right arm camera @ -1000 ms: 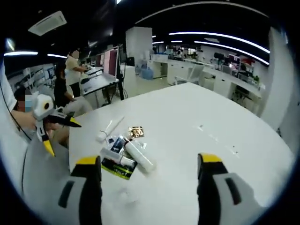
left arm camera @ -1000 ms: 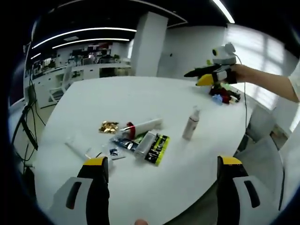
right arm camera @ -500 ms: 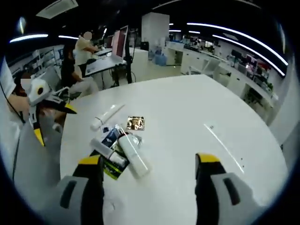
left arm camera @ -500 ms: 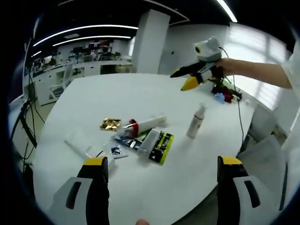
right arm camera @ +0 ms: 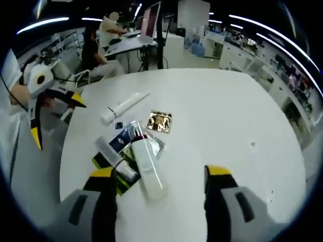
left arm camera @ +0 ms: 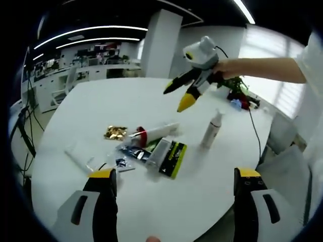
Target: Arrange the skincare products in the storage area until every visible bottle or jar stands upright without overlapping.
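One white spray bottle point(left arm camera: 211, 130) upright, tubes point(left arm camera: 155, 134) lying heaped beside

No lettering is legible: print on the black-and-lime packet point(left arm camera: 171, 159) and the tubes point(right arm camera: 145, 162) on the bench point(left arm camera: 151, 101) is too blurred to read.
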Demonstrator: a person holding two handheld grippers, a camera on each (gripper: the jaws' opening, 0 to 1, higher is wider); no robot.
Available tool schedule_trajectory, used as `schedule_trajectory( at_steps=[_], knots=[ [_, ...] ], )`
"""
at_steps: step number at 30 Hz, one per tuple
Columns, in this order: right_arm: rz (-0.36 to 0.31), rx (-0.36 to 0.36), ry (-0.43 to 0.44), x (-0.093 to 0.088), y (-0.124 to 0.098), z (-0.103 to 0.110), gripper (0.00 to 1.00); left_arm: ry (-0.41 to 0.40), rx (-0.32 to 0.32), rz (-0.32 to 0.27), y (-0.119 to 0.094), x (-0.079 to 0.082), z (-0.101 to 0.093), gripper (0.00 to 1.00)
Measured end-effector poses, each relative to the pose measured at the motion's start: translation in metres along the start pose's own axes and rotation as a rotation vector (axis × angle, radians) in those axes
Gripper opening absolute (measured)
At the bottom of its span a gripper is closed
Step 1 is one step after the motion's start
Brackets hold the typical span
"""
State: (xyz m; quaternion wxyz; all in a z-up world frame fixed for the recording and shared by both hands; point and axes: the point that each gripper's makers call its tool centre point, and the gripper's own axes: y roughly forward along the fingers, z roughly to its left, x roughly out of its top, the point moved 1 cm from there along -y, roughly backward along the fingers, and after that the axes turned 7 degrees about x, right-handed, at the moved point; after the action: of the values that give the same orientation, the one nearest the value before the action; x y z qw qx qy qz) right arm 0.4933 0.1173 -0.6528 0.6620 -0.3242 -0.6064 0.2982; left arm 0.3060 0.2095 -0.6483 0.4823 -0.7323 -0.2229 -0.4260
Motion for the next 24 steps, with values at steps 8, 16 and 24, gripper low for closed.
schedule_trajectory(
  at_steps=[8,16,24],
  knots=[
    [0.070,0.063,-0.036,-0.004,0.031,0.003,0.61,-0.010,0.012,-0.004,0.002,-0.002,0.006,0.94],
    [0.138,0.123,-0.078,-0.007,0.058,0.014,0.54,-0.028,0.023,-0.002,0.001,-0.006,0.013,0.93],
    [0.196,0.151,-0.155,-0.004,0.079,0.027,0.44,-0.009,0.035,0.007,0.001,-0.008,0.020,0.93]
  ],
)
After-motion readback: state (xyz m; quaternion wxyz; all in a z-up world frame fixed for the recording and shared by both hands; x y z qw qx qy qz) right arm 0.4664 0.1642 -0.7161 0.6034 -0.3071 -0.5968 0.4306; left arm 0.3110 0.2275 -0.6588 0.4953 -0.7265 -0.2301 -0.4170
